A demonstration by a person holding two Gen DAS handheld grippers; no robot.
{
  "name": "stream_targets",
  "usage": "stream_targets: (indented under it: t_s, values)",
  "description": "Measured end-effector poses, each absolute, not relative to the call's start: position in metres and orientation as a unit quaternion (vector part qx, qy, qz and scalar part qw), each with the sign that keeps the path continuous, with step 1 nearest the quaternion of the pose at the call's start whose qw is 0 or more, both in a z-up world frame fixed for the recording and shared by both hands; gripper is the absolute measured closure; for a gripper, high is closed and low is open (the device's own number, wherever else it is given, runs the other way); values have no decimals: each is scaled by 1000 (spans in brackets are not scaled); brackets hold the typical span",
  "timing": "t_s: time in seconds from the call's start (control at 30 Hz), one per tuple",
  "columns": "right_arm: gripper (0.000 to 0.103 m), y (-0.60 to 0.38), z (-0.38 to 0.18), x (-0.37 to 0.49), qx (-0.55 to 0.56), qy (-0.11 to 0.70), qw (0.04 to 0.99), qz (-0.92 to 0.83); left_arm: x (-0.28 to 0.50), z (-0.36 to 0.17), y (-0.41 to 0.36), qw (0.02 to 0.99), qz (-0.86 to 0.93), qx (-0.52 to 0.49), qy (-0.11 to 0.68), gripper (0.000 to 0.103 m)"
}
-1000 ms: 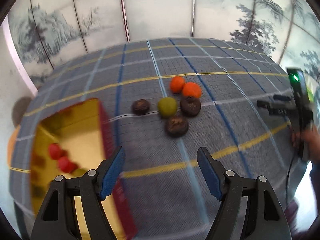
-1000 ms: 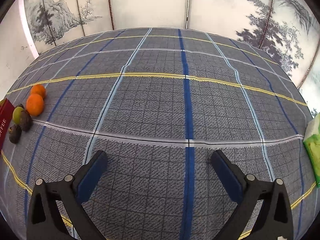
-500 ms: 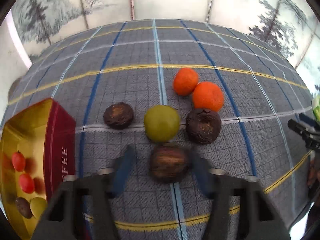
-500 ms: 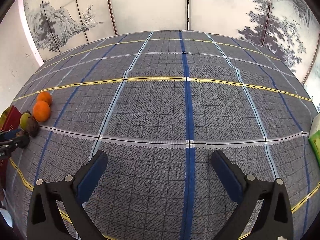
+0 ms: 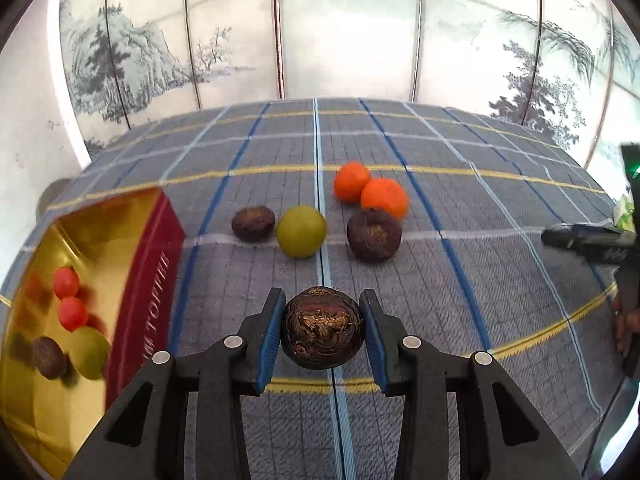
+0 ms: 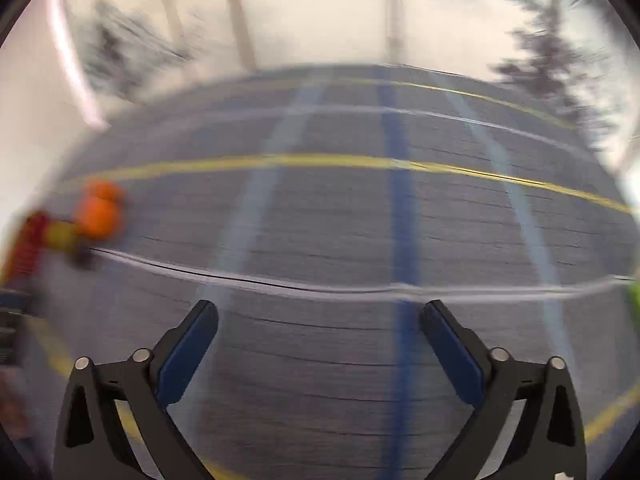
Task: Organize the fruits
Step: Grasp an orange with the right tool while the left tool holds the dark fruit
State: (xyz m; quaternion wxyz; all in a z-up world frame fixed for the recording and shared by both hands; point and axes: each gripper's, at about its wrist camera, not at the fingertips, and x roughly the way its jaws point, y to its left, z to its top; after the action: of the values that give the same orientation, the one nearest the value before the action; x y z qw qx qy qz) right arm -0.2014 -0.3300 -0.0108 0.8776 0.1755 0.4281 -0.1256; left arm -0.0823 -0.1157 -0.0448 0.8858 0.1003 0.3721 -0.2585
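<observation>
Left gripper [image 5: 322, 334] on my side is clamped on a dark brown wrinkled round fruit [image 5: 322, 334], both blue pads pressed flat against its sides. It's basically a ball, so I can't call a long axis or say which way it points. It sits right between the fingertips, over the grey plaid tablecloth [image 5: 460, 280], though I can't tell if it's lifted off or still touching.

Going left to right from the left wrist view: far left is the gold-lined tin box with dark red sides [image 5: 148, 292], open top. Inside I can see two small red round fruits [image 5: 69, 298] one above the other, then a dark brown fruit [image 5: 49, 358] and a yellow-green one [image 5: 89, 352] side by side near the closer corner.

Next, loose on the cloth, a small dark brown fruit [image 5: 253, 223] just beside a yellow-green round fruit [image 5: 301, 231]. Right of that, another dark brown wrinkled fruit [image 5: 374, 235], with two orange mandarins [image 5: 370, 192] touching each other just behind it.

Far right edge of that view shows a hand [image 5: 624, 320] holding the other tool.

Right gripper [image 6: 319, 336] has nothing between its fingers, just bare cloth below, and the jaws are closing from wide apart. That view is badly motion-blurred, fruit pile only a smear at the left.
</observation>
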Motion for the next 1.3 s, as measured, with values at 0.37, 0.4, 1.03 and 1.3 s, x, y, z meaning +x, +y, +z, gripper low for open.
stream_targets:
  t_s: [0.37,0.4,1.03,1.3]
  values:
    - [55,-244,16,-83,187,430,877,102,-77,-58,-105,878,-270,56,391,64]
    - [55,-238,15,-77,186,433,876,104,-77,-58,-106,878,-270,57,391,64]
    - [68,-256,17,-108,144,450,881,24,-72,-60,-106,874,-274,50,397,63]
    - [68,-295,7,-175,117,445,884,-83,-82,-53,-108,882,-270,67,379,63]
